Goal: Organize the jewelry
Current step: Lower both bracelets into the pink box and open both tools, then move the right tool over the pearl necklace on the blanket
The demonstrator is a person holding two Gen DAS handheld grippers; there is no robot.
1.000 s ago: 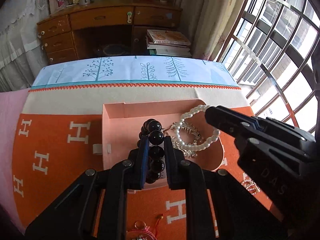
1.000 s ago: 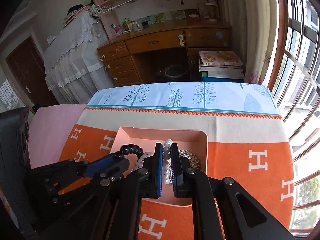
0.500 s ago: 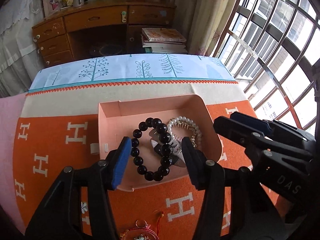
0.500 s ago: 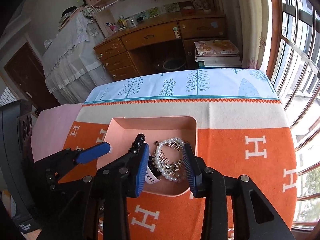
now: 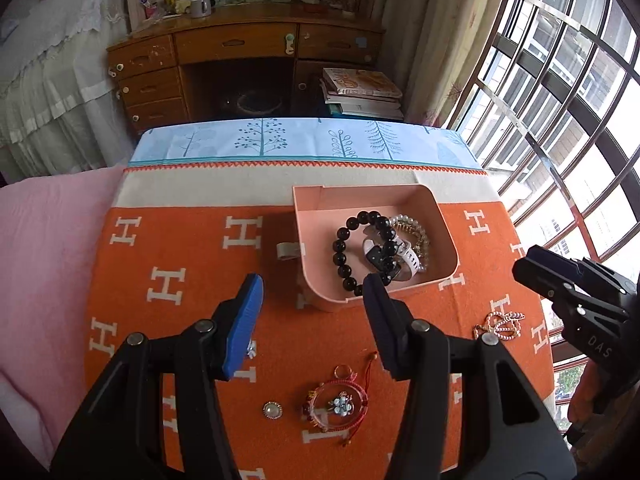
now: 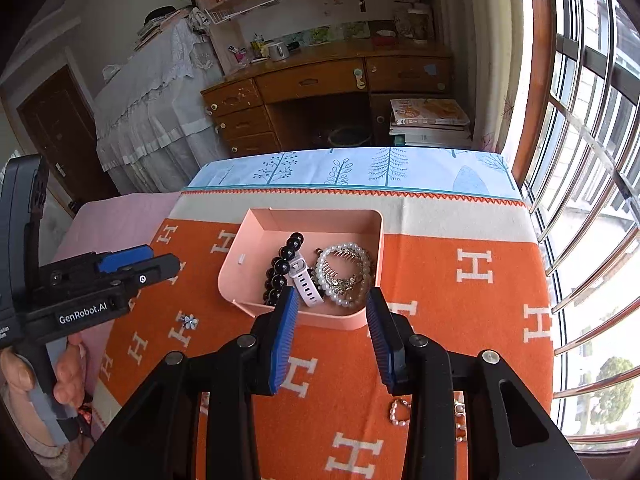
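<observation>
The pink tray [image 5: 316, 208] sits on the orange blanket [image 5: 180, 248] and holds a black bead bracelet [image 5: 344, 252], a white watch [image 6: 304, 280] and a pearl bracelet [image 6: 340, 276]. Nearer than the tray, the left gripper [image 5: 312, 292] has its jaws spread, empty. The right gripper [image 6: 332, 312] likewise hangs at the tray's near rim, jaws apart, pinching nothing. Nearer than the tray lie a red cord charm [image 5: 340, 400], what looks like a small round brooch [image 5: 272, 409] and a beaded trinket [image 5: 500, 324].
</observation>
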